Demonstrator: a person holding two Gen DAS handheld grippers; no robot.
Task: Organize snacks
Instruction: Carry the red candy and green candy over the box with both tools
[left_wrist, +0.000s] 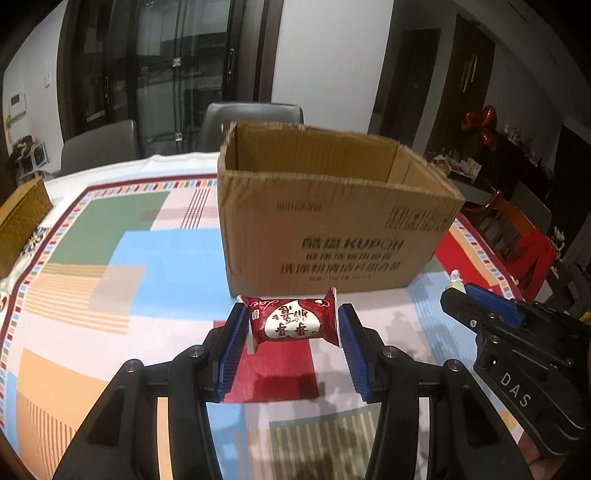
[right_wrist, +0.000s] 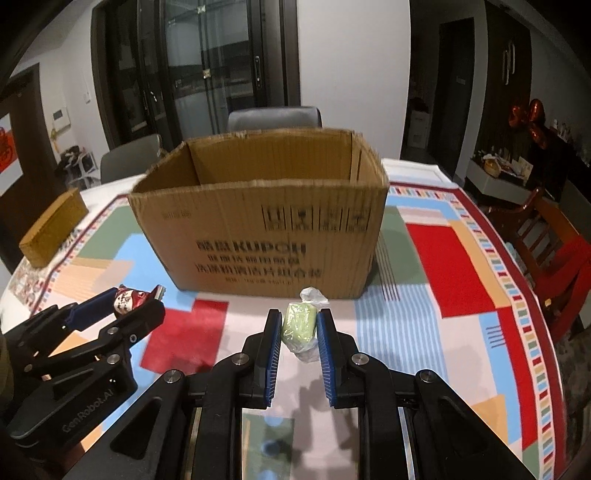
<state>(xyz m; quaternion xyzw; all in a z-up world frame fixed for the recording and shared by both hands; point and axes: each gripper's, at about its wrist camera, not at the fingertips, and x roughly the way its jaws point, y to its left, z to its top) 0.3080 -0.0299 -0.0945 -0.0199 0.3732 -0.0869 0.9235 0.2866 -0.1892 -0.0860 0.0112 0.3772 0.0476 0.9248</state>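
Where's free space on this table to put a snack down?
Tablecloth right of the cardboard box is bare, as is the stretch between box and woven box. The strip before the box is crowded by both tongs.

Matt corrugated cardboard box (left_wrist: 332, 229), glossy wrapper (left_wrist: 291, 321)
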